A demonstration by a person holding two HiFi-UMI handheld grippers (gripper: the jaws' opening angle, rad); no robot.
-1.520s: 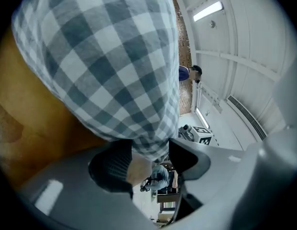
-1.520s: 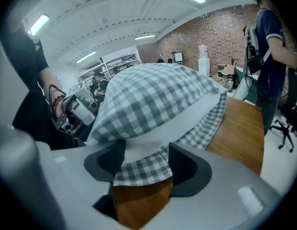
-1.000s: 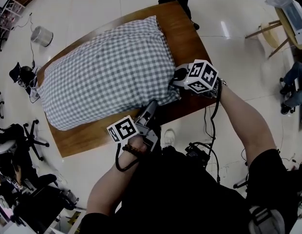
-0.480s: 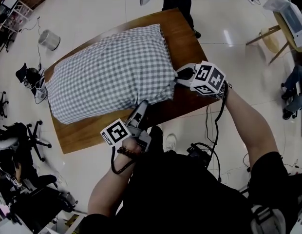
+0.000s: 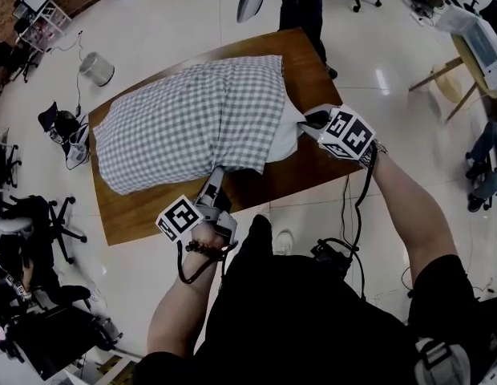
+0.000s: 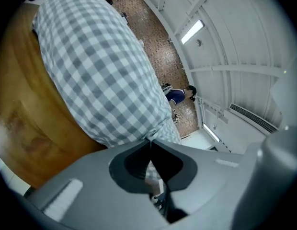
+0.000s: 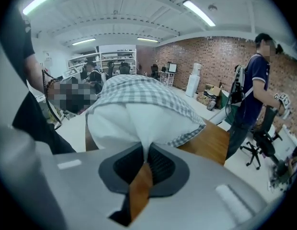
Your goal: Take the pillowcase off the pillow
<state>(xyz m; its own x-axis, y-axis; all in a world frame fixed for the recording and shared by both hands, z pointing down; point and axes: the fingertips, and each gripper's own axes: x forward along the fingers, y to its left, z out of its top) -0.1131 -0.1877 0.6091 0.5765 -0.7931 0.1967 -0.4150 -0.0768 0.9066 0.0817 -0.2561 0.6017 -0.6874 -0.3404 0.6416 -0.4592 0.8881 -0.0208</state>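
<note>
**Both jaws clamped at the pillow's near end**

My left gripper (image 5: 217, 173) has its jaws pressed together on a fold of the grey-and-white checked pillowcase (image 5: 192, 123) at its near corner; in the left gripper view the checked cloth runs straight into the closed tips (image 6: 149, 140). My right gripper (image 5: 306, 119) pinches the white pillow (image 5: 291, 127) where it pokes out of the case's open end. Its jaws have just been closing, and the white fabric sits between them (image 7: 144, 150).

The only markings I carry are black-and-white square patterns on the left marker cube (image 5: 178, 217) and the right marker cube (image 5: 349, 132).

The pillow lies lengthwise on a brown wooden table (image 5: 152, 207), the case covering most of it.

Beyond the table's far edge stands a person in dark trousers (image 5: 301, 6). A wire waste bin (image 5: 96, 68) sits on the pale floor to the far left.
</note>
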